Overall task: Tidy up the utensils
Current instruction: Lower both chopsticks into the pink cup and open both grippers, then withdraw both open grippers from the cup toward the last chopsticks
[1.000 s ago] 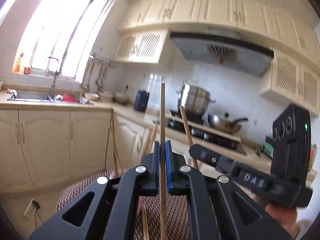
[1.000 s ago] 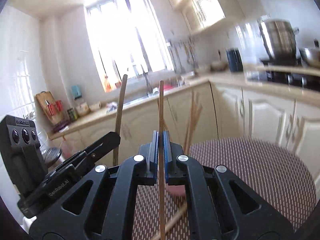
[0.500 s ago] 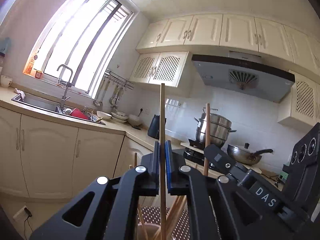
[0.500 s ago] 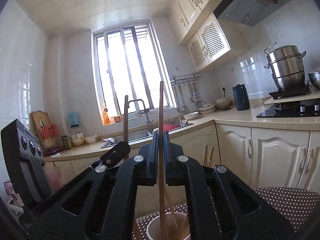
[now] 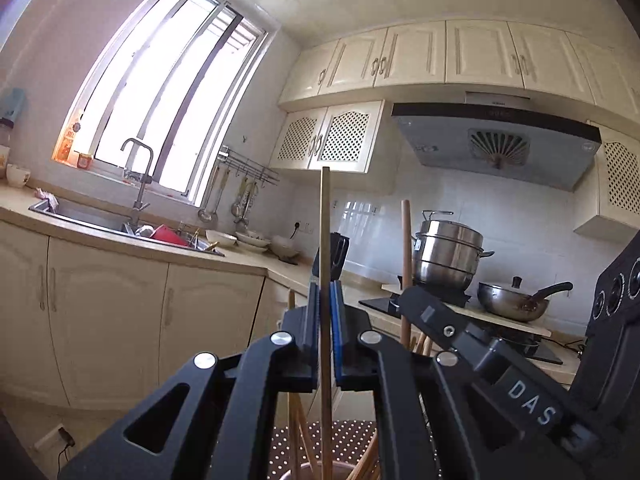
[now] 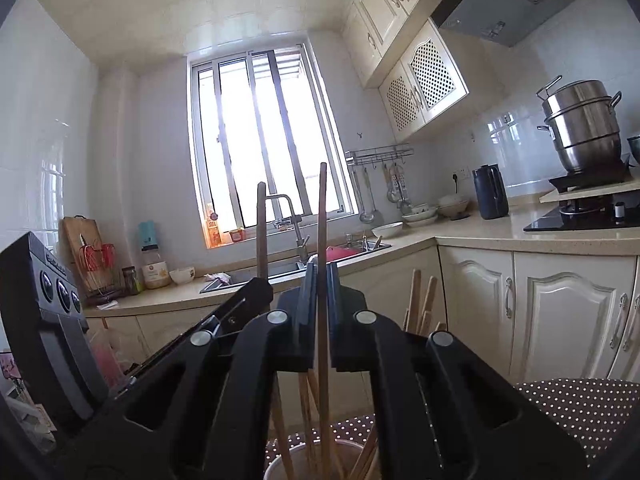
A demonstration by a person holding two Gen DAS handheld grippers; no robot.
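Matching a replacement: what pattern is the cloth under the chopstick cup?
Dark brown cloth with small white dots, clearest in the right wrist view.

Looking level along each claw, close above a pale round cup (image 6: pixel 352 450), sharing the bright barred window (image 5: pixel 168 112).

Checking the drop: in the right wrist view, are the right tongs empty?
No, the right tongs are shut on an upright chopstick whose lower end reaches into the cup.

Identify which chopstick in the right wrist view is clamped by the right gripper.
The tall center chopstick, pinched upright by the shut right gripper. The chopstick left of it belongs to the left gripper; others stand loose in the cup.
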